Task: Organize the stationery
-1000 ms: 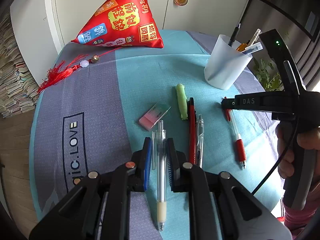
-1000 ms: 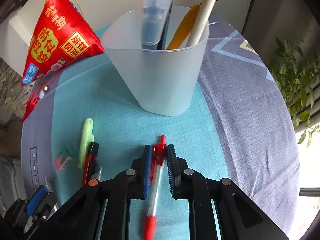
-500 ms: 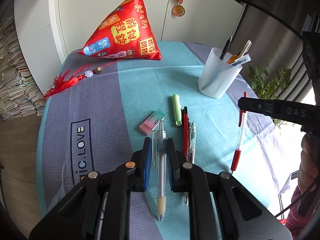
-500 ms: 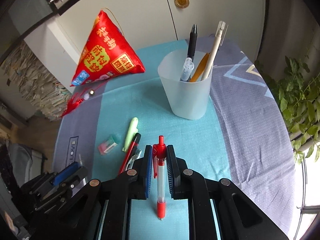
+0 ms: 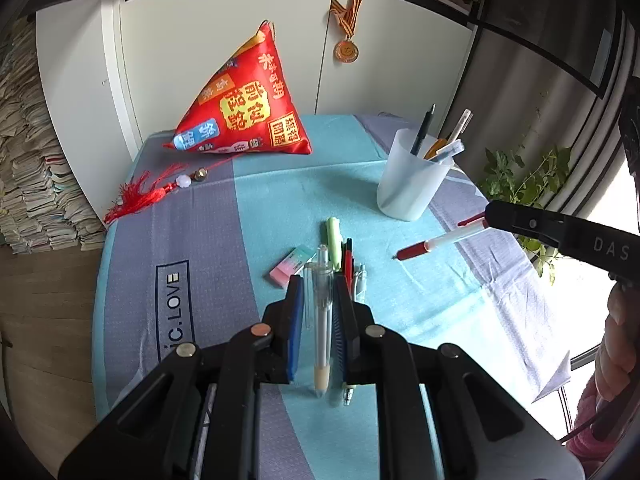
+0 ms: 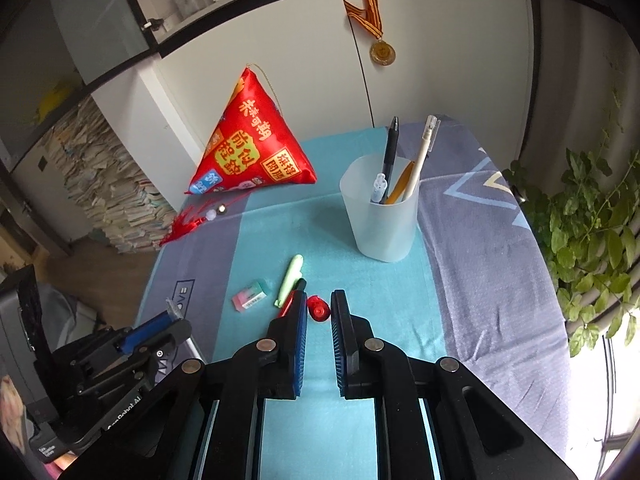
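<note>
A clear pen (image 5: 322,312) hangs above the table with my left gripper (image 5: 319,284) shut on it. At the right, my right gripper (image 5: 489,216) is shut on a red and white pen (image 5: 436,242), held slanted in the air. In the right wrist view that red pen (image 6: 318,310) shows end-on between the pads of the right gripper (image 6: 319,297). A frosted cup (image 6: 382,216) with several pens stands beyond it. On the cloth lie a green highlighter (image 5: 333,240), a pink-green eraser (image 5: 294,266), a red pen (image 5: 348,260) and a clear pen (image 5: 360,280). The left gripper (image 6: 176,320) shows low left.
A red pyramid cushion (image 5: 248,116) with a tassel (image 5: 140,196) sits at the back of the table. A medal (image 5: 346,51) hangs on the cabinet door. A leafy plant (image 6: 580,232) stands past the right edge, and stacked papers (image 5: 28,184) stand on the left.
Both grippers have risen with their pens. The red pen came off the cloth and tipped, so it now shows end-on in the right wrist view. The cup looks farther away.
</note>
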Available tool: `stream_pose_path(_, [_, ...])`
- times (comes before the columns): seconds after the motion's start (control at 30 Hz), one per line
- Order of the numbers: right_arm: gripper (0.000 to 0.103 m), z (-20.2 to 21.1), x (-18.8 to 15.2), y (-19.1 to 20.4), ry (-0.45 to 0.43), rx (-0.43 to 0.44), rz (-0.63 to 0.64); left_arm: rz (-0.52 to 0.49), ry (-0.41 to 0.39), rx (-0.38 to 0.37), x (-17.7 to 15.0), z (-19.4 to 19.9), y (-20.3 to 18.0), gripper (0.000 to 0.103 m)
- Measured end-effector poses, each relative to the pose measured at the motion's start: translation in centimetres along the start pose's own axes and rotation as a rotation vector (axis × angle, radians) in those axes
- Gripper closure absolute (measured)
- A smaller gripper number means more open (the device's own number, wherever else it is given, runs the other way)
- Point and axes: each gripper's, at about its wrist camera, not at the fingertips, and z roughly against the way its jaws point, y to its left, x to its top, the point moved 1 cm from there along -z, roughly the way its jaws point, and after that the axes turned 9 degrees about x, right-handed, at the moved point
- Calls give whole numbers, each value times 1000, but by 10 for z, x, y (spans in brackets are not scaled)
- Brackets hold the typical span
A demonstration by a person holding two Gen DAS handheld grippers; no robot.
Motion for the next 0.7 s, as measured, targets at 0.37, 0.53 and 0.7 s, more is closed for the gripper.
stream_pose_path(0.37, [92, 20, -4, -9, -43, 30, 16, -28, -57, 28, 13, 21, -17, 90])
stream_pose_path(0.53, [92, 27, -7, -16, -51, 42, 18, -51, -63, 34, 19, 24, -29, 90])
stream_pose_path(0.7, [92, 36, -8, -24, -68, 54, 14, -80, -69, 39, 23, 27, -43, 90])
